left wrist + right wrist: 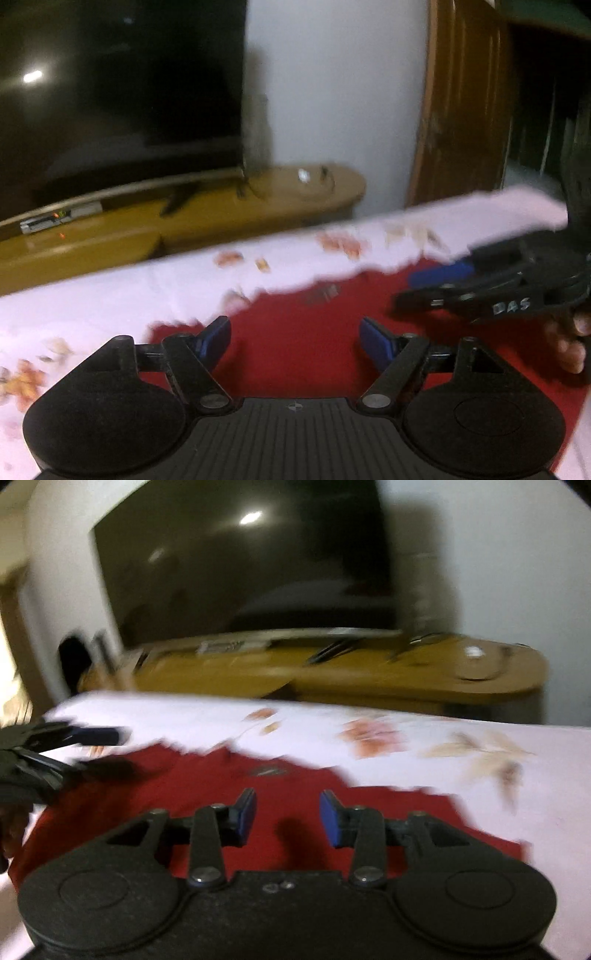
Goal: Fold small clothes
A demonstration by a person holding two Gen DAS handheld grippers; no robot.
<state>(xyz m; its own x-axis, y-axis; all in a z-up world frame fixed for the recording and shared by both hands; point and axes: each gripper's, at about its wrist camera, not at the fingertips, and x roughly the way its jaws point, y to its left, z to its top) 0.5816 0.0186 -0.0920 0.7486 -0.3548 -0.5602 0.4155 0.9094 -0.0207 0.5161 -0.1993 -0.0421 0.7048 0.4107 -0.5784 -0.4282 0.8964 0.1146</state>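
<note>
A small red garment [295, 332] lies spread on a white floral sheet [110, 295]; it also shows in the right wrist view [207, 786]. My left gripper [295, 339] is open and empty, held just above the garment's middle. My right gripper [288, 816] is open and empty above the same garment. The right gripper also shows at the right of the left wrist view [417, 291], open. The left gripper shows at the left edge of the right wrist view [114, 749], open. Both views are blurred by motion.
A large dark TV [243, 561] stands on a low wooden cabinet [369, 675] beyond the far edge of the sheet. A wooden door frame [458, 103] stands at the back right in the left wrist view. The white sheet [406, 738] extends right of the garment.
</note>
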